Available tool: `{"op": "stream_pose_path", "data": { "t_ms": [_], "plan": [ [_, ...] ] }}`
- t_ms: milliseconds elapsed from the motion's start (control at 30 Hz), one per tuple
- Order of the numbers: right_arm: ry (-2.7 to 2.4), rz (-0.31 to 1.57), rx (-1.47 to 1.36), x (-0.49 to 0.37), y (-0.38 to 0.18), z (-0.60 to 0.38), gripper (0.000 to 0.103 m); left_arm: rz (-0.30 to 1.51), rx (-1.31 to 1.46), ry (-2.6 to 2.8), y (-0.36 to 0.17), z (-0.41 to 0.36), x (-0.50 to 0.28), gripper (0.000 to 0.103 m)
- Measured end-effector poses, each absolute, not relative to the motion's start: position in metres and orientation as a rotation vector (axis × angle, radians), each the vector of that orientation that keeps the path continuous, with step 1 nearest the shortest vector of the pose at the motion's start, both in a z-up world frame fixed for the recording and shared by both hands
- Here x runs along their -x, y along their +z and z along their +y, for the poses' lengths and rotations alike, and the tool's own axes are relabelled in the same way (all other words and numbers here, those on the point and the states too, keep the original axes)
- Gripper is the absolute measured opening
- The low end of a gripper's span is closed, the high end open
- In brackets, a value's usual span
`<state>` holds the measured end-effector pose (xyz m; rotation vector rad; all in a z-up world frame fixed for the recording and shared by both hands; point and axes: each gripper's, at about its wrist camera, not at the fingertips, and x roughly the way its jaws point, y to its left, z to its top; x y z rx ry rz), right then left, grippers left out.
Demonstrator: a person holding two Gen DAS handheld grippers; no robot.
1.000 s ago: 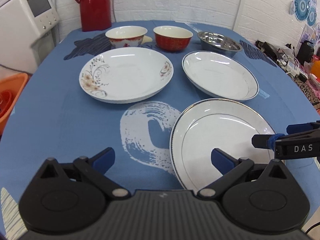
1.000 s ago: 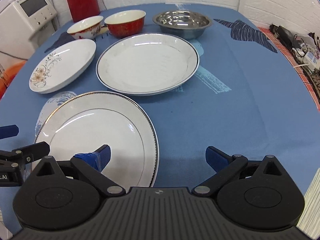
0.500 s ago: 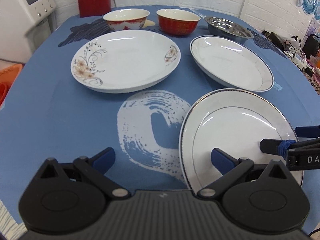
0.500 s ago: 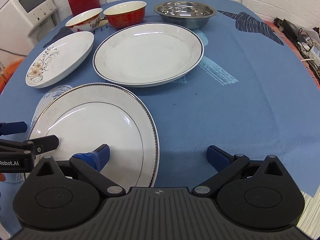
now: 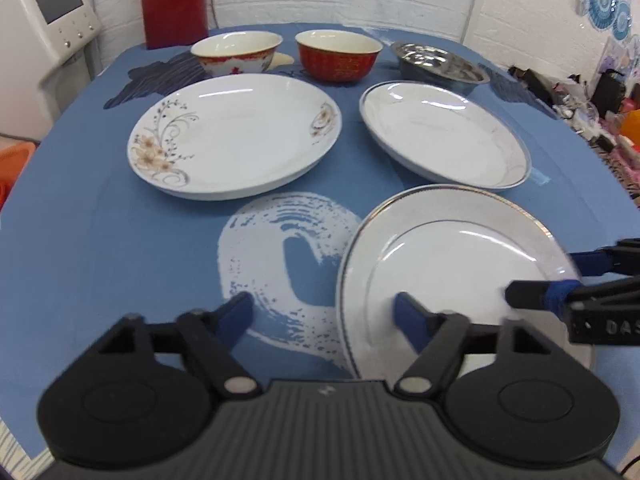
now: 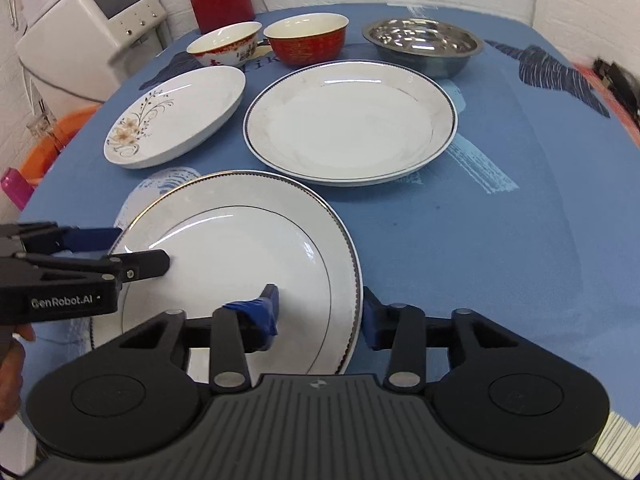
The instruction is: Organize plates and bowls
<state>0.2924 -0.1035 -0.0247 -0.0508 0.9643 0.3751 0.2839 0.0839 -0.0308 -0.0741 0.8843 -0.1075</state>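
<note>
The near white plate [image 6: 240, 256], gold-rimmed, lies at the table's front. My right gripper [image 6: 320, 314] has drawn in astride its right rim, with the left pad on the plate's face and the right pad against its outer edge. My left gripper [image 5: 322, 312] is open, with its right finger over the plate's left part [image 5: 452, 264] and its left finger over the cloth. Behind lie a floral plate [image 5: 236, 136] and a blue-rimmed deep plate [image 5: 444, 132]. A white-and-red bowl [image 5: 236, 54], a red bowl [image 5: 338, 56] and a steel bowl [image 5: 438, 66] stand in the back row.
A red thermos [image 5: 174, 0] stands at the table's far edge. A white appliance [image 5: 48, 20] and an orange basin [image 6: 60, 132] are off the left side, and clutter [image 5: 600, 92] lies off the right. The blue tablecloth [image 6: 480, 240] is bare on the right.
My right gripper's fingers have narrowed from wide open onto the near plate's right rim. Both grippers have moved forward over that plate. The left gripper stayed open.
</note>
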Motion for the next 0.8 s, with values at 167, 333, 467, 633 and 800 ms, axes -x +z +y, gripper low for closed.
{"op": "stream_pose_path", "data": {
  "t_ms": [167, 333, 467, 633, 800],
  "plan": [
    [0.373, 0.975, -0.076, -0.288, -0.027, -0.109, 0.023, 0.912, 0.102, -0.148, -0.026, 0.076, -0.286, 0.024],
    [0.405, 0.985, -0.138, -0.273, -0.028, -0.097, 0.028, 0.929, 0.175, -0.177, -0.02, 0.097, -0.28, 0.01],
    [0.467, 0.989, -0.131, -0.263, -0.029, -0.069, 0.03, 0.906, 0.13, -0.117, -0.013, 0.115, -0.262, 0.009],
    [0.547, 1.006, -0.097, -0.254, -0.031, -0.03, 0.032, 0.91, 0.148, -0.064, -0.008, 0.154, -0.243, 0.009],
    [0.59, 1.015, -0.055, -0.245, -0.029, -0.004, 0.034, 0.917, 0.187, -0.03, -0.015, 0.185, -0.225, 0.01]
  ]
}}
